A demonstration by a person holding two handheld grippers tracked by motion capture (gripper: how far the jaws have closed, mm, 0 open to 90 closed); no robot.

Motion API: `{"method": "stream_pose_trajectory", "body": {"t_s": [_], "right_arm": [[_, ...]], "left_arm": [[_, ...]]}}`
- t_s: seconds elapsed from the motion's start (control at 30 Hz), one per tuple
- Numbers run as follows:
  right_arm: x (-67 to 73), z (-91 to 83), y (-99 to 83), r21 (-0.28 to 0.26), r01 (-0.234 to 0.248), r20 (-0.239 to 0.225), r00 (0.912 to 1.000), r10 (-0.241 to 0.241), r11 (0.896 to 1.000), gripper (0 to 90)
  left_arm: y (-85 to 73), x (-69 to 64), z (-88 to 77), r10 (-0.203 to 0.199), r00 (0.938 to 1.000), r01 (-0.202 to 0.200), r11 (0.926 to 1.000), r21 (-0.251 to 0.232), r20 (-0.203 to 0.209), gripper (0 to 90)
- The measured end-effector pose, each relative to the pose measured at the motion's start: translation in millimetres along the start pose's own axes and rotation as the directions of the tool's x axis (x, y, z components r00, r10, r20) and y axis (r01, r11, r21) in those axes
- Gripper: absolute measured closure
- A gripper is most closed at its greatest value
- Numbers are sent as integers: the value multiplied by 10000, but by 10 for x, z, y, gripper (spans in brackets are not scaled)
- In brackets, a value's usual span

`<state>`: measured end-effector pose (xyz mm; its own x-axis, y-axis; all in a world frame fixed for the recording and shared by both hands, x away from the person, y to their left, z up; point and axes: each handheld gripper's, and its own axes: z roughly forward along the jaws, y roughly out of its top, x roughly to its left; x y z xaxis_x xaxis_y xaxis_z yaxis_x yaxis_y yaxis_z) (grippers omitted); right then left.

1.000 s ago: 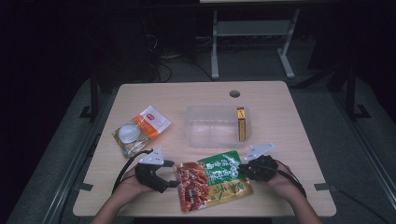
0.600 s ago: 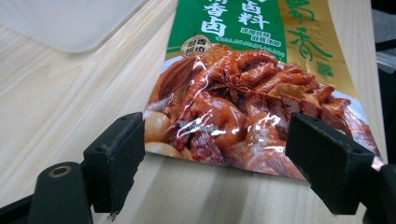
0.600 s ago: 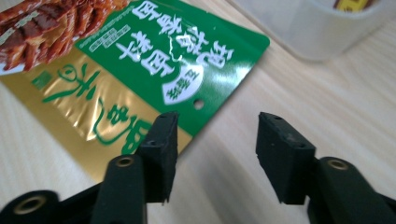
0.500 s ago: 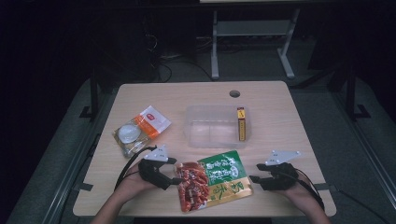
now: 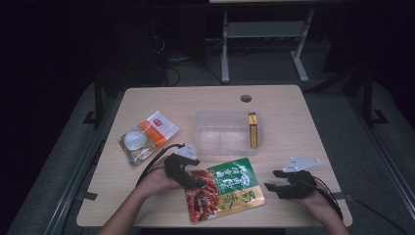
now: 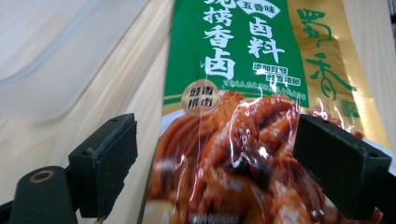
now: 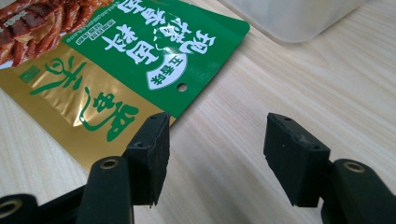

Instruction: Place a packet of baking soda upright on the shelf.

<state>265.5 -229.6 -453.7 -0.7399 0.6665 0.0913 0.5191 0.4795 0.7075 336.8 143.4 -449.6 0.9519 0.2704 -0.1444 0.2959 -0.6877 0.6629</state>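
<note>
A green, gold and red food pouch [image 5: 226,190] lies flat near the table's front edge. My left gripper [image 5: 195,180] is at its left end. In the left gripper view the pouch [image 6: 243,93] lies between the jaws of that gripper [image 6: 215,163]. They have just been opening and neither pad presses on the pouch. My right gripper [image 5: 272,180] rests on the table to the right of the pouch. In the right gripper view its jaws [image 7: 217,149] have just been opening over bare wood, with the pouch's [image 7: 116,60] corner beside the left finger [image 7: 152,149].
A clear plastic container [image 5: 208,142] stands behind the pouch with a yellow box [image 5: 252,129] upright at its right end. An orange-and-white sachet [image 5: 159,126] and a clear bag holding a white round thing [image 5: 134,142] lie at the left. A cable hole [image 5: 245,98] is at the back.
My right gripper has left the pouch's right edge, moved right and opened. My left gripper has shifted right onto the pouch's left end. The pouch stays flat.
</note>
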Motion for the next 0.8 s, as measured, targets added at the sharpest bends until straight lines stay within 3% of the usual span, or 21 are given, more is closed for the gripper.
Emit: {"method": "stream_pose_trajectory", "body": {"t_s": [0.23, 0.3, 0.67, 0.8], "right_arm": [[-18, 20, 2, -11, 66, 39, 10000, -66, 10000, 403], [-13, 10, 3, -33, 82, 45, 10000, -82, 10000, 403], [-25, 7, 2, -83, 157, 211, 9997, -155, 9998, 403], [-26, 10, 1, -53, 168, 277, 9995, -167, 9998, 404]], "left_arm": [[62, -41, 207, 265, 9996, -267, 9983, 516, 40, 126], [43, -33, 235, 155, 9999, -153, 9983, 561, -19, 126], [51, -112, 282, 577, 9980, -562, 9967, 577, -240, 122], [56, -133, 272, 585, 9978, -566, 9966, 593, -316, 165]]}}
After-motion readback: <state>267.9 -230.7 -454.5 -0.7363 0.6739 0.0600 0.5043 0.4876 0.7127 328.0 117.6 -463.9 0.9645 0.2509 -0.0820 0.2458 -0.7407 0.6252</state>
